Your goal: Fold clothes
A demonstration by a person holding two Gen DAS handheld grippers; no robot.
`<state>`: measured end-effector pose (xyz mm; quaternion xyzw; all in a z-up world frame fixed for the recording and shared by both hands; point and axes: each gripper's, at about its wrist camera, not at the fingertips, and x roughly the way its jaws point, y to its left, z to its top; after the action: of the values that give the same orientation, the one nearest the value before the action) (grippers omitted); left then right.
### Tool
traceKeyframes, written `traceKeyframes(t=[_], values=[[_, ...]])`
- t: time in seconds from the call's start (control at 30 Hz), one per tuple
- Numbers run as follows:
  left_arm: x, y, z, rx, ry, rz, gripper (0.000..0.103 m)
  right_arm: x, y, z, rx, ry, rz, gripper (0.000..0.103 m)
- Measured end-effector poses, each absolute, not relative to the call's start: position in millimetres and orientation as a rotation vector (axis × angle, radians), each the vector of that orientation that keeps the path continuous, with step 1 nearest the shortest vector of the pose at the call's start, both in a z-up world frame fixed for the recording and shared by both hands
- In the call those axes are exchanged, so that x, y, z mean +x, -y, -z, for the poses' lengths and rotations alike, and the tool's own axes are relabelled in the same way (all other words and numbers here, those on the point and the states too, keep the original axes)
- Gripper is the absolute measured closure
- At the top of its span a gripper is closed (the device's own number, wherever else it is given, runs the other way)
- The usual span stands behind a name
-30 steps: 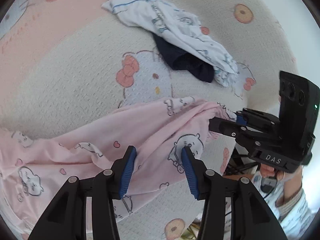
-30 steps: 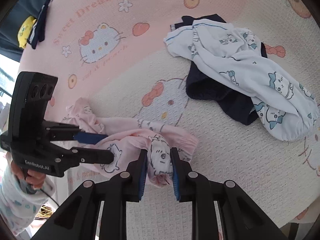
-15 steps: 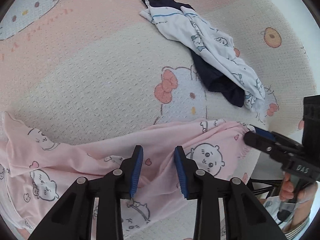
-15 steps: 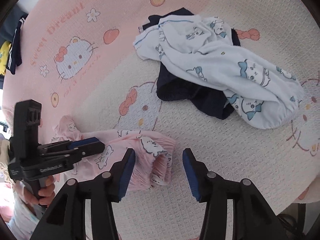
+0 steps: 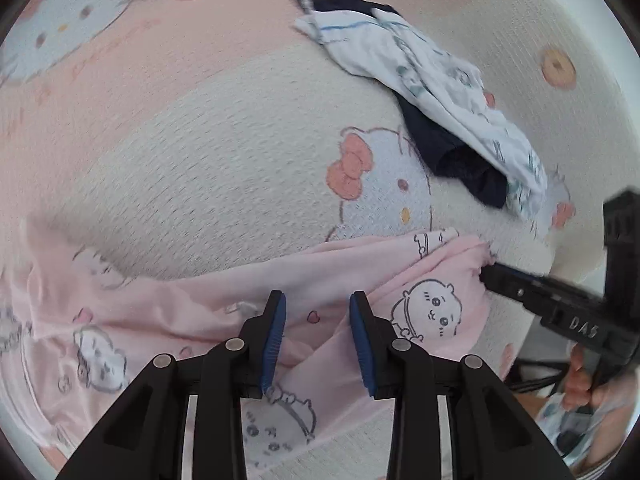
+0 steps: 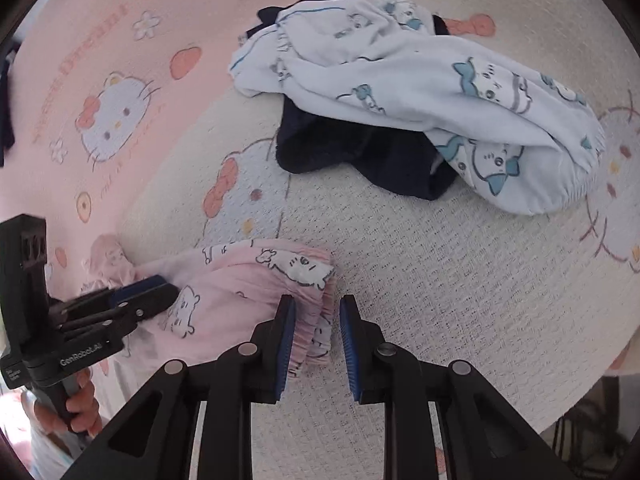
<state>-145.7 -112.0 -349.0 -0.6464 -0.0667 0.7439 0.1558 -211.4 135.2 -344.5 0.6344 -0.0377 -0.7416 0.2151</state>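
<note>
A big blanket [image 6: 440,280] with cat pictures covers the bed. Pink pants [image 5: 360,280] lie near its edge, apart from white pants [image 6: 420,80] piled on dark clothes [image 6: 360,148]. The right hand-held gripper [image 6: 316,332] is closing around the waistband. The left hand-held gripper [image 5: 316,340] is a little open over the leg.
</note>
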Motion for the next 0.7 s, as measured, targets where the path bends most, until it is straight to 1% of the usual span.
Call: traceKeyframes(t=[0.03,0.07,0.1,0.13,0.17,0.2,0.23,0.27,0.33,0.43,0.5,0.6,0.63,0.7], values=[[-148,120,346,-1.868,0.269,-2.117,0.073,-212,-135,341,1.768,0.089,2.064,0.081],[-151,129,342,-1.882,0.347,-2.103,0.072,-210,-131,334,1.754,0.019,2.082,0.081],[-153,137,337,-1.892,0.411,-2.094,0.069,-208,-126,325,1.725,-0.067,2.107,0.079],[-154,143,334,-1.905,0.438,-2.090,0.064,-205,-123,317,1.689,-0.144,2.140,0.075],[-155,149,330,-1.917,0.465,-2.086,0.053,-204,-121,312,1.667,-0.152,2.145,0.072],[-156,156,327,-1.929,0.491,-2.081,0.044,-202,-119,307,1.650,-0.138,2.139,0.066],[-156,161,324,-1.941,0.512,-2.078,0.043,-201,-118,302,1.634,-0.124,2.133,0.063],[-154,163,322,-1.953,0.511,-2.080,0.043,-200,-116,297,1.617,-0.111,2.127,0.062],[-152,167,318,-1.978,0.510,-2.085,0.043,-201,-111,294,1.644,-0.023,2.071,0.057],[-150,174,317,-2.023,0.512,-2.070,0.043,-195,-84,288,1.597,-0.138,2.023,0.052],[-146,182,325,-2.089,0.596,-2.002,0.043,-194,-69,289,1.592,-0.168,1.971,0.052],[-145,192,333,-2.146,0.760,-1.915,0.043,-200,-61,301,1.706,0.033,1.835,0.052],[-145,195,334,-2.160,0.811,-1.890,0.043,-204,-61,306,1.744,0.129,1.783,0.052],[-144,198,334,-2.163,0.887,-1.882,0.043,-211,-66,323,1.853,0.377,1.655,0.052]])
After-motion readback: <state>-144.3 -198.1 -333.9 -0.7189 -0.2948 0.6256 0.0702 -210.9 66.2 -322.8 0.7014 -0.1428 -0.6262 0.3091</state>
